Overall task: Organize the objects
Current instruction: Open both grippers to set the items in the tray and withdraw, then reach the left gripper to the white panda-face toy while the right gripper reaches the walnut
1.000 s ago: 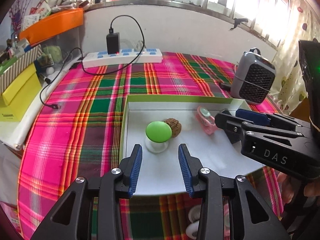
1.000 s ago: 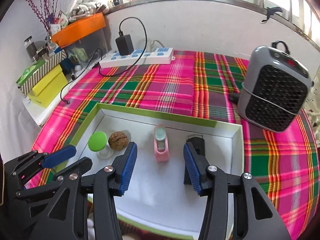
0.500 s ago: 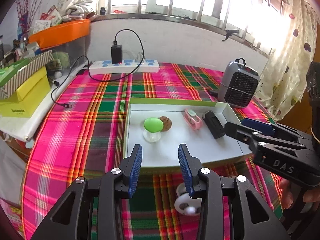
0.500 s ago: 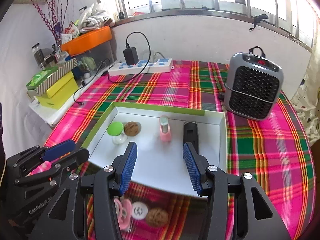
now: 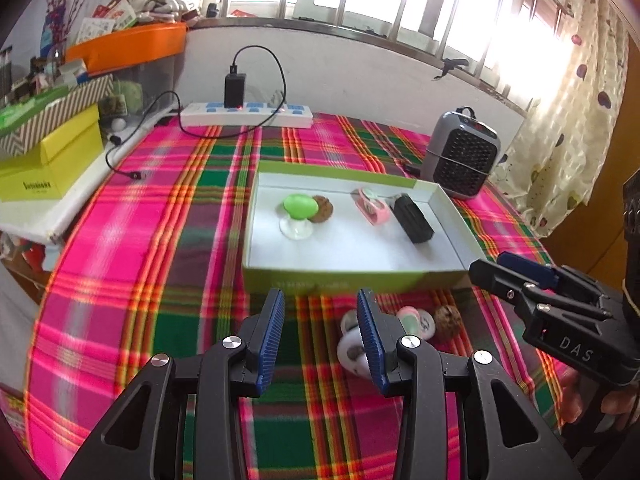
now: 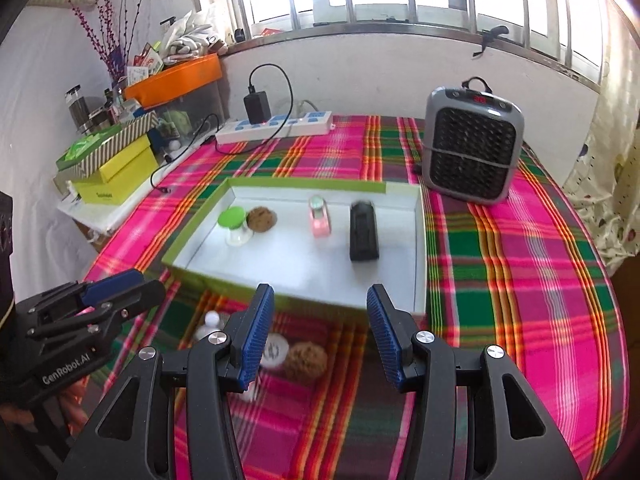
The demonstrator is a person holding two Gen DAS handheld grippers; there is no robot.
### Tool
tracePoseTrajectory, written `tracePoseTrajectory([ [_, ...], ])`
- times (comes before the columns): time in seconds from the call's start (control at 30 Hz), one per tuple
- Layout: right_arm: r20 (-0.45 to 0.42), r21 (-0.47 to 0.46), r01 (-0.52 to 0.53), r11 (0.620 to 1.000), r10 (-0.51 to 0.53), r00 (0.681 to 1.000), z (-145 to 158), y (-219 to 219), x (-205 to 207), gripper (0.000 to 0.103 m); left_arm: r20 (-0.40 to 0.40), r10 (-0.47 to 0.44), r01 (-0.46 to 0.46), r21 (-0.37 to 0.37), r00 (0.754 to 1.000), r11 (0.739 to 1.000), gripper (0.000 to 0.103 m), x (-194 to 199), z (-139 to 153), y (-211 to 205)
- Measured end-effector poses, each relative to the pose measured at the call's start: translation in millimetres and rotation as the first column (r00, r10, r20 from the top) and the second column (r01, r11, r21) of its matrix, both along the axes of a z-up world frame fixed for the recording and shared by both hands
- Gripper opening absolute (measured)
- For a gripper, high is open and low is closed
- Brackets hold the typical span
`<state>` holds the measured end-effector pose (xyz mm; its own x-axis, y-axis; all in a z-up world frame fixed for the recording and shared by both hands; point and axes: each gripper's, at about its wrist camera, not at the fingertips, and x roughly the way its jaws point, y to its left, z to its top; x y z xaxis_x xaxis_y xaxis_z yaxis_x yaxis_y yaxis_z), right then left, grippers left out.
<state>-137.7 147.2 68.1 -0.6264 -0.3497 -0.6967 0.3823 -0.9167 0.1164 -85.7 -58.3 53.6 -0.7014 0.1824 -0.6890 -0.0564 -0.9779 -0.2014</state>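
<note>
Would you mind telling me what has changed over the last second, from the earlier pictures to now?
Both tongs, left and right, have drawn back from over the green-rimmed box toward the table's near edge, bringing into view loose items on the cloth: a walnut and round white pieces. Nothing was gripped or released; both stay open and empty. The box contents, heater and power strip are unmoved.

One green-walled tray (image 6: 418, 240) holds four things: one green-capped piece (image 6: 233, 224), one walnut (image 6: 261, 219), one pink case (image 6: 319, 222) and one black block (image 6: 363, 236). In front of it on the counter (image 6: 520, 264) lie one more walnut (image 6: 306, 360) and about three small white or pink pieces, partly hidden. Also there: one heater (image 6: 474, 152), one power strip (image 6: 276, 126) and two grippers.
</note>
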Motion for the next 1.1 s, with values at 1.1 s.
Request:
tracePoseTrajectory([
  [1.1, 0.074, 0.032, 0.104, 0.994, -0.106, 0.992, -38, 25, 25, 0.050, 0.106, -0.160, 0.156, 0.040, 0.981, 0.987, 0.041, -17, -46, 30],
])
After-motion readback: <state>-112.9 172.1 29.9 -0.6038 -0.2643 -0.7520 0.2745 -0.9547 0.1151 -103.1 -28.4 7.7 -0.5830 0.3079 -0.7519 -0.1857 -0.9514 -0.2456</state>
